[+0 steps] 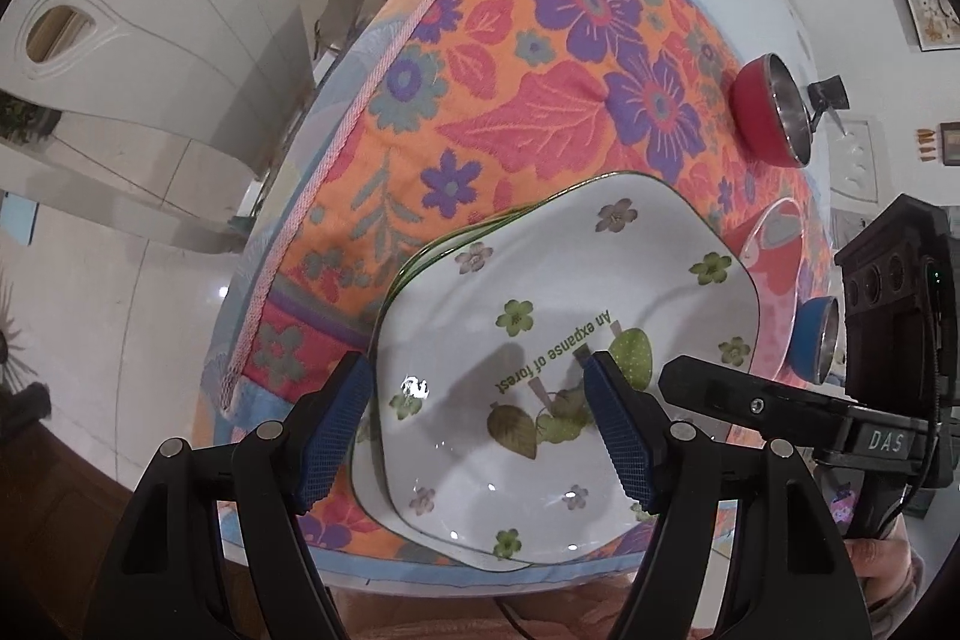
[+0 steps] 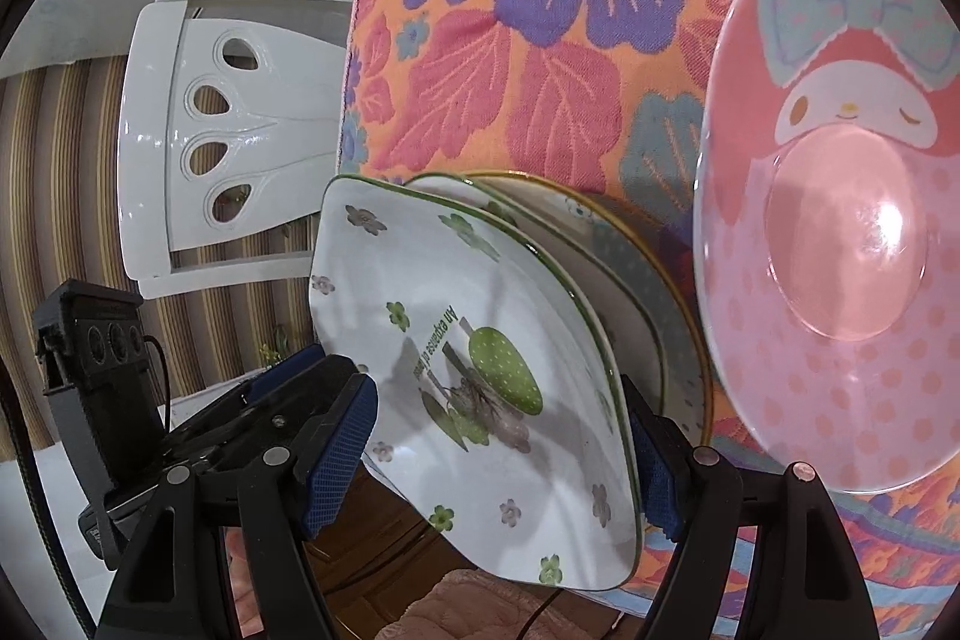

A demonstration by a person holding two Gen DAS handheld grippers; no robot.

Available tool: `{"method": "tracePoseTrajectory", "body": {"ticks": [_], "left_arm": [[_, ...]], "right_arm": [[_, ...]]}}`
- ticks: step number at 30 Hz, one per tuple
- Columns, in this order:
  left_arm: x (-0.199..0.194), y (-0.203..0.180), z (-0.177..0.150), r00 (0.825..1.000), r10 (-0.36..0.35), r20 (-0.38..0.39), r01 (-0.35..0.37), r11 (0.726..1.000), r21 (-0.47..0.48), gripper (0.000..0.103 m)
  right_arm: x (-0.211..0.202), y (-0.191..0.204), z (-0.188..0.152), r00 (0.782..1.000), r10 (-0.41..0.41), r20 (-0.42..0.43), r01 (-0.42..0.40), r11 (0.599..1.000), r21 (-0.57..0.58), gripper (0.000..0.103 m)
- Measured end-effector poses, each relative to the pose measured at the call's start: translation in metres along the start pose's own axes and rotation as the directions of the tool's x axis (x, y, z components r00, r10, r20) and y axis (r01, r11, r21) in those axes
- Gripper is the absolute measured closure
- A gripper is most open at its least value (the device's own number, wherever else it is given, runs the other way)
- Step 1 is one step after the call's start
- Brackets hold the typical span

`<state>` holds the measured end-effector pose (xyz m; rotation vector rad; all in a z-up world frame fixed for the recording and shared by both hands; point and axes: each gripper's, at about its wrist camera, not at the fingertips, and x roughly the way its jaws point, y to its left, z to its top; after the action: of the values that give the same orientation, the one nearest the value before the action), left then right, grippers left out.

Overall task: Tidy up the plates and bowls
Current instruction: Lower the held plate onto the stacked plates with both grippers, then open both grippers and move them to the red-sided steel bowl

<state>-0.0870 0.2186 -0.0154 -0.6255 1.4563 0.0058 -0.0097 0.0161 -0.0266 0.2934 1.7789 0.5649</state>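
Note:
A stack of white square plates with green flowers sits on the floral cloth at the table's near edge. The top plate point(image 1: 540, 328) point(image 2: 480, 310) carries strawberry art and overhangs the edge. My left gripper point(image 1: 477, 370) is open above its left side, one finger outside the rim and one over the middle. My right gripper point(image 2: 498, 394) is open at the plate's other side. Its left finger is over the plate and its right finger is partly hidden behind the rim. I cannot tell whether any pad touches the plate. A yellow-rimmed plate point(image 2: 660, 292) lies lowest in the stack.
A pink cartoon-print dish point(image 2: 840, 220) point(image 1: 774, 244) lies just right of the stack. A red steel-lined bowl point(image 1: 768, 112) and a blue one point(image 1: 813, 340) stand further right. White plastic chairs point(image 1: 150, 40) point(image 2: 210, 130) stand beyond the cloth's pink-trimmed edge point(image 1: 336, 148).

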Motion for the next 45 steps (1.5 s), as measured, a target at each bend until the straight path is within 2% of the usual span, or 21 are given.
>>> {"method": "tracePoseTrajectory", "body": {"ticks": [11, 15, 19, 24, 29, 38, 42, 45], "left_arm": [[-0.016, -0.014, 0.011, 0.994, 0.102, 0.036, -0.103, 0.995, 0.014, 0.032], [-0.022, -0.027, 0.016, 0.992, 0.112, 0.051, -0.114, 0.993, 0.029, 0.031], [-0.02, -0.042, 0.017, 0.992, 0.116, 0.044, -0.118, 0.992, 0.037, 0.031], [-0.021, -0.065, 0.021, 0.993, 0.11, 0.036, -0.111, 0.993, 0.046, 0.031], [-0.021, -0.096, 0.037, 0.993, 0.113, 0.035, -0.115, 0.99, 0.076, 0.031], [-0.019, -0.19, 0.098, 0.988, 0.128, 0.087, -0.143, 0.968, 0.207, 0.03], [-0.007, -0.236, 0.127, 0.989, 0.115, 0.095, -0.137, 0.955, 0.264, 0.03], [0.013, -0.263, 0.146, 0.99, 0.113, 0.081, -0.132, 0.948, 0.29, 0.03]], "right_arm": [[-0.024, -0.007, -0.006, 1.0, -0.027, 0.008, 0.028, 0.999, -0.043, 0.027], [-0.037, -0.014, -0.007, 1.0, 0.003, 0.024, -0.002, 0.999, -0.036, 0.027], [-0.061, -0.018, -0.006, 0.993, 0.1, 0.058, -0.098, 0.995, -0.038, 0.027], [-0.093, -0.029, -0.003, 0.986, 0.116, 0.122, -0.114, 0.993, -0.027, 0.027], [-0.13, -0.06, 0.004, 0.967, 0.161, 0.196, -0.168, 0.985, 0.024, 0.027], [-0.2, -0.122, 0.036, 0.909, 0.233, 0.347, -0.287, 0.951, 0.113, 0.027], [-0.217, -0.146, 0.058, 0.885, 0.249, 0.393, -0.328, 0.934, 0.146, 0.027], [-0.22, -0.161, 0.075, 0.878, 0.242, 0.412, -0.337, 0.925, 0.176, 0.027]]}}
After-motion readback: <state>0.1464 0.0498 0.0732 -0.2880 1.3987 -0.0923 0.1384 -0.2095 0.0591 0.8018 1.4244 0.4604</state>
